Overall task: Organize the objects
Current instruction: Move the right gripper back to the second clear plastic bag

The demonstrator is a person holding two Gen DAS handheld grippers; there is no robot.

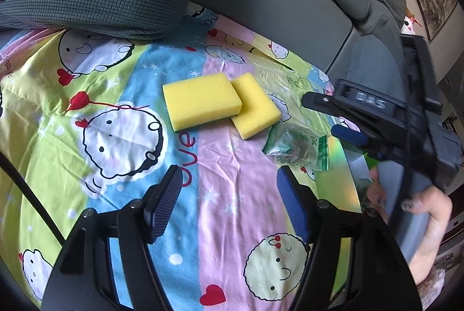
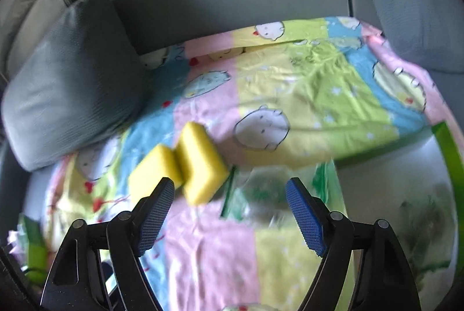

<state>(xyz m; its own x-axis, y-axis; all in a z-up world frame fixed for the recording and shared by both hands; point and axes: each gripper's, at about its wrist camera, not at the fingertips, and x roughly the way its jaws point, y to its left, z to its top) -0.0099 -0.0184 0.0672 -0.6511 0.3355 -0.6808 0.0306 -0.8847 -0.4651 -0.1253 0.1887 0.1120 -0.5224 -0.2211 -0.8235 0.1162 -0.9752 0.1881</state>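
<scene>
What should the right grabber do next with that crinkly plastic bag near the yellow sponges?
Probably ease the right gripper forward and down onto the plastic bag. Its jaws are open and empty, and the bag lies loose on the sheet just ahead, beside the two stacked sponges. The left gripper is open too, but farther back.

I read raised letters "DAS" on the black body of the right gripper (image 1: 333,118), red letters "ove" on the cartoon bedsheet (image 1: 188,157), green print on the clear plastic bag (image 1: 295,148) too small for me to read
</scene>
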